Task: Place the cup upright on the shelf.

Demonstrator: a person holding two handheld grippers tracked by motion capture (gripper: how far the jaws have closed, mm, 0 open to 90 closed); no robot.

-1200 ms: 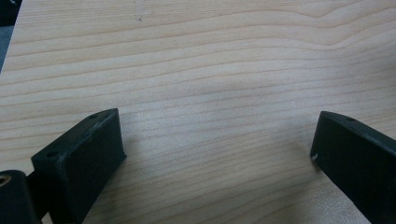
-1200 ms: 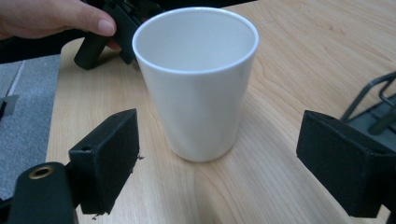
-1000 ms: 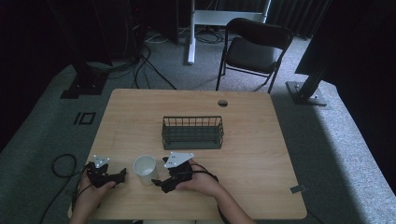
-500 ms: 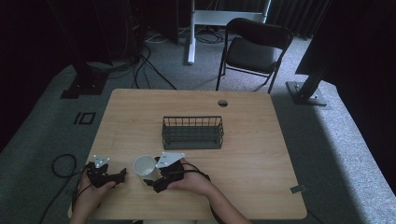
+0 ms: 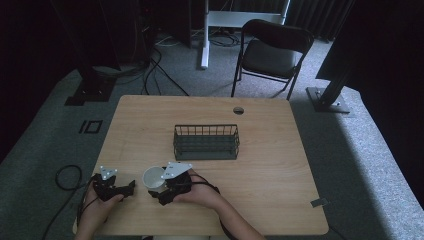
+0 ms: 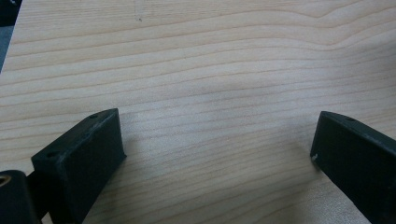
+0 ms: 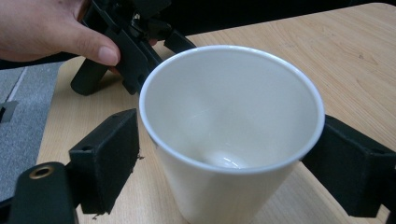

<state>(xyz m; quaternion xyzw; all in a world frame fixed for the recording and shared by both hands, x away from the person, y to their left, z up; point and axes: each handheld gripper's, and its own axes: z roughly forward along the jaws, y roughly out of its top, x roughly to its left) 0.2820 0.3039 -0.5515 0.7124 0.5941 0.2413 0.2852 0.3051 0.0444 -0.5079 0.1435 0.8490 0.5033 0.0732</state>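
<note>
A white paper cup (image 5: pixel 152 176) stands upright and empty near the table's front left. In the right gripper view the cup (image 7: pixel 233 121) sits between the two black jaws of my right gripper (image 7: pixel 231 154), one on each side at about full width, with no clear squeeze on its wall. From above, the right gripper (image 5: pixel 159 187) lies against the cup's right side. My left gripper (image 5: pixel 129 186) rests on the table to the cup's left, open; its own view has only bare wood between the jaws of the left gripper (image 6: pixel 217 140). The person's left hand (image 7: pixel 51 28) holds it behind the cup.
A dark wire basket (image 5: pixel 206 142) stands empty at the table's middle, beyond the cup. A round cable hole (image 5: pixel 238 110) is near the table's (image 5: pixel 280 190) far edge. A black folding chair (image 5: pixel 270 55) stands past the table. Cables lie on the floor at left.
My right gripper has slid left across the table until its jaws flank the cup. The cup and the left gripper have stayed where they were.
</note>
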